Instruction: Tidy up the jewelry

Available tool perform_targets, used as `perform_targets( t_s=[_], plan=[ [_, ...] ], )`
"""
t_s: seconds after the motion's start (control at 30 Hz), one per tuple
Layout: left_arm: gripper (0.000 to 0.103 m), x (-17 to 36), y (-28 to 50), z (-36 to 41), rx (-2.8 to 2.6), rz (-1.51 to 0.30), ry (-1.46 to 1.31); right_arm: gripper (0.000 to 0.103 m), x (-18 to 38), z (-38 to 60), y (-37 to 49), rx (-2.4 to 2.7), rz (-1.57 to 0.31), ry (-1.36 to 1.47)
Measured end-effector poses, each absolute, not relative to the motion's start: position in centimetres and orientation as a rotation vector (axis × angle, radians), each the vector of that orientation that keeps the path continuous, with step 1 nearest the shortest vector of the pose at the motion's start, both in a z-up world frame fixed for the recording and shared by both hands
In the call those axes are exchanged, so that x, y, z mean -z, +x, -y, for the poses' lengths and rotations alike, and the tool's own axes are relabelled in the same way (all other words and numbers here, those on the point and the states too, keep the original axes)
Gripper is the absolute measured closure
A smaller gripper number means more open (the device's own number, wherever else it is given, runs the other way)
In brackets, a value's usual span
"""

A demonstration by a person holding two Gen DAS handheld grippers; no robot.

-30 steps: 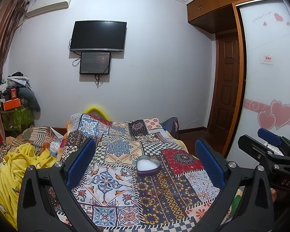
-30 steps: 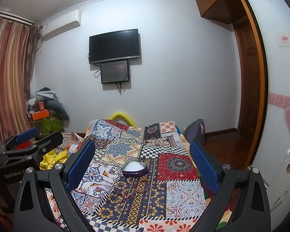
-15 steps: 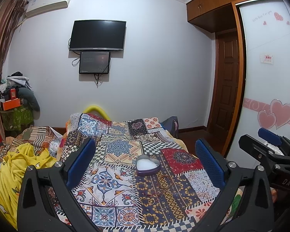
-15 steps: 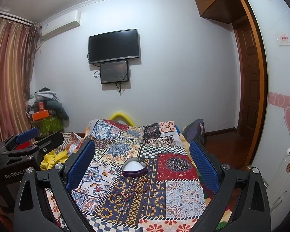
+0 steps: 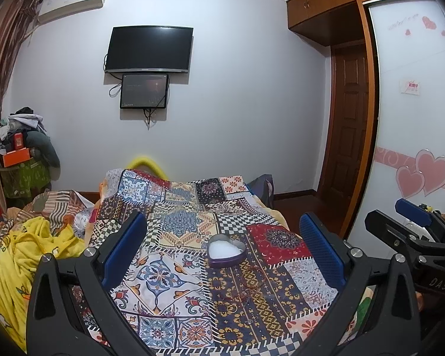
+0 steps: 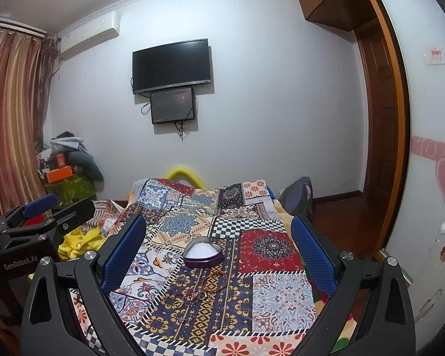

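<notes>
A purple heart-shaped box [image 5: 226, 254] with a white lining sits open on the patchwork bedspread [image 5: 169, 279]; it also shows in the right wrist view [image 6: 203, 255]. Rings and thin bracelets [image 5: 242, 296] lie loose on the cloth in front of the box, also seen in the right wrist view [image 6: 199, 291]. My left gripper [image 5: 222, 255] is open and empty, held above the bed. My right gripper [image 6: 218, 255] is open and empty, beside the left one.
A yellow blanket [image 5: 17, 255] and crumpled clothes lie left of the bed. A cluttered stand [image 5: 20, 163] is at the far left. A TV [image 5: 149, 49] hangs on the far wall. A wardrobe [image 5: 412, 118] and door [image 5: 348, 124] are on the right.
</notes>
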State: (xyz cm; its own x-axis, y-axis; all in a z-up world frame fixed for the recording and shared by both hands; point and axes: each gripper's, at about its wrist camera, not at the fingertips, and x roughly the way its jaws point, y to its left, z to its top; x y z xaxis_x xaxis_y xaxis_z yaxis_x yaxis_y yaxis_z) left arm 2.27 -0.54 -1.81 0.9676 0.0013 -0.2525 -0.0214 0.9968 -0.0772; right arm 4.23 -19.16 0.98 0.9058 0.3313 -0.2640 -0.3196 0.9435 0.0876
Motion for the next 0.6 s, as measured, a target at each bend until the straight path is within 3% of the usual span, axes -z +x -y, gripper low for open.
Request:
perform_targets(
  t_s=[0.37,0.6],
  plan=[
    [0.000,5.8,7.0,-0.9,-0.049,-0.396,-0.099,0.006,3.2,19.5,7.9,-0.293,-0.423,0.034],
    [0.020,10.2,10.9,-1.9,-0.075,-0.543,-0.085,0.006,7.2,20.0,11.2,-0.258,-0.557,0.003]
  ],
)
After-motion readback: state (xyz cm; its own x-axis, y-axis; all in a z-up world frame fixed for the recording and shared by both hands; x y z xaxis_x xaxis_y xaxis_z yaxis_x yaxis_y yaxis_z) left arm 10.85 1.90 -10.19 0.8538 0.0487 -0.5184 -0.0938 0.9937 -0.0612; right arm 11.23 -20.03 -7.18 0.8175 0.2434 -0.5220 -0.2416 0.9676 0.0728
